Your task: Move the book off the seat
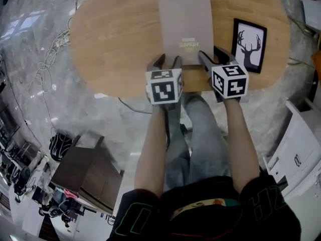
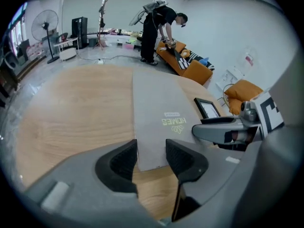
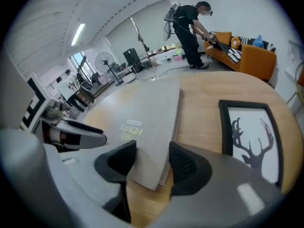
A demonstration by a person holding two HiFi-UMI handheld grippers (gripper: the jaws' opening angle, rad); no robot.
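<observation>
Where the head view begins at its upper left, loose cables (image 1: pixel 50 59) trail over the marble floor, and lower left a dark stool (image 1: pixel 88 174) stands well apart from the counter (image 1: pixel 115 39). That oval wooden counter fills the top of the frame. Right of the stool, a bare forearm leads up to the left tongs (image 1: pixel 166 62), whose marker cube (image 1: pixel 164 86) sits just below centre. These tongs reach over the counter's near edge to the lower left corner of the book (image 1: pixel 184 24). The grey book lies flat on the counter at top centre, its printed cover facing up.

In the left gripper view, the left tongs (image 2: pixel 152 158) have their jaws apart. The book (image 2: pixel 156 108) shows its near corner in the gap, touching neither pad as far as can be seen. At the right of that frame the right tongs (image 2: pixel 228 129) reach in beside the book.

Further right in the head view, the right tongs (image 1: pixel 213 55) reach the book's lower right corner, their own cube (image 1: pixel 229 80) behind them. In the right gripper view, the right tongs (image 3: pixel 153 156) also stand parted, with the book's (image 3: pixel 147 113) corner between the jaws. A framed deer picture (image 1: pixel 249 45) lies on the counter just right of the book, close to the right tongs. At the far right edge of the head view stands a white cabinet (image 1: pixel 301 159).
</observation>
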